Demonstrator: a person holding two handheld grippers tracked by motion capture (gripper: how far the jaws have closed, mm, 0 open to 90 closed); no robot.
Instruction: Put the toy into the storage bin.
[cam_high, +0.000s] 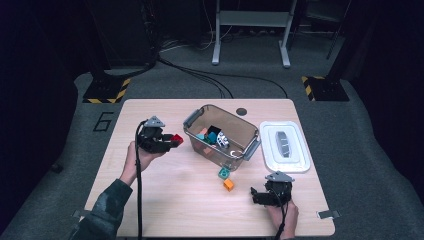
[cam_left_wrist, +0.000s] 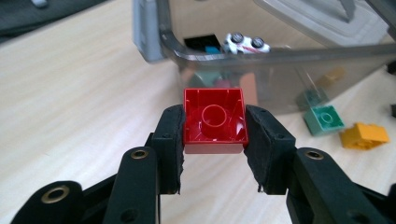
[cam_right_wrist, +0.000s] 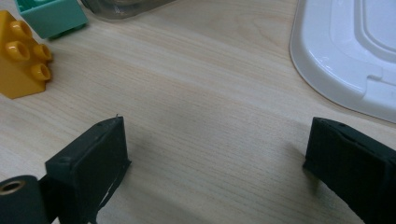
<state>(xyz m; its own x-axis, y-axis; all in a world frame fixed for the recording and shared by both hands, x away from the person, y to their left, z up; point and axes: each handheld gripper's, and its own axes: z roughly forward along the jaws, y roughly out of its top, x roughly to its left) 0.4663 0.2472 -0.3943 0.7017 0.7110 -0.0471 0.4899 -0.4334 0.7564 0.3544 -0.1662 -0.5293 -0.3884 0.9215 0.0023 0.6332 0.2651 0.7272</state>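
My left gripper is shut on a red brick, held hollow side toward the camera, above the table just left of the clear plastic bin. Inside the bin lie a toy car, a teal brick and other pieces. A green brick and an orange brick lie on the table in front of the bin. My right gripper stands open low over the table near the front right, nothing between its jaws.
A white lid lies flat to the right of the bin. The light wooden table has a dark round hole at its back edge. Beyond it are grey floor, cables and stand legs.
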